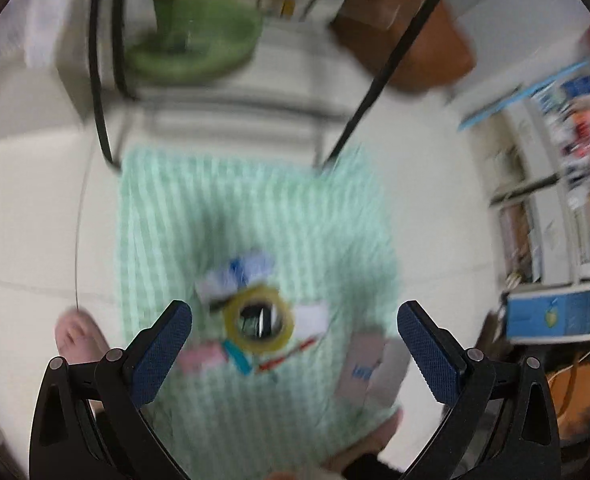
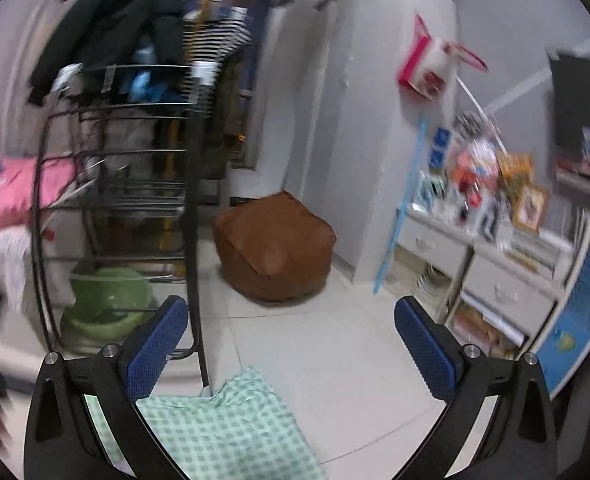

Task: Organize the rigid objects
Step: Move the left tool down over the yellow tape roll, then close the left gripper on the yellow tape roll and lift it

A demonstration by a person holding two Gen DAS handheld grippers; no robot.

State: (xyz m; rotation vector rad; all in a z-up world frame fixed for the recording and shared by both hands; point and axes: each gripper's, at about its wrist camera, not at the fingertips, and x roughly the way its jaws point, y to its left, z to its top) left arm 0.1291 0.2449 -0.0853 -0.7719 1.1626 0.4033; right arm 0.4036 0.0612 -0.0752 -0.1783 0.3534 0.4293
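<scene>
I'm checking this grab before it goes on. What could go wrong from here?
The tape roll lies among small items on the green cloth; the open left gripper may snag neighbours or bunch the cloth. The left view is blurred, so aim may be off. The right gripper points away at the floor.

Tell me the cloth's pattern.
Green and white check; the cloth shows sharpest in the right wrist view.

Both views are evenly, coolly lit and heavily motion-blurred; only the fingers (image 1: 163, 354) stay sharp. Fisheye bending curves the edges, and dark vignette fills the corners.
</scene>
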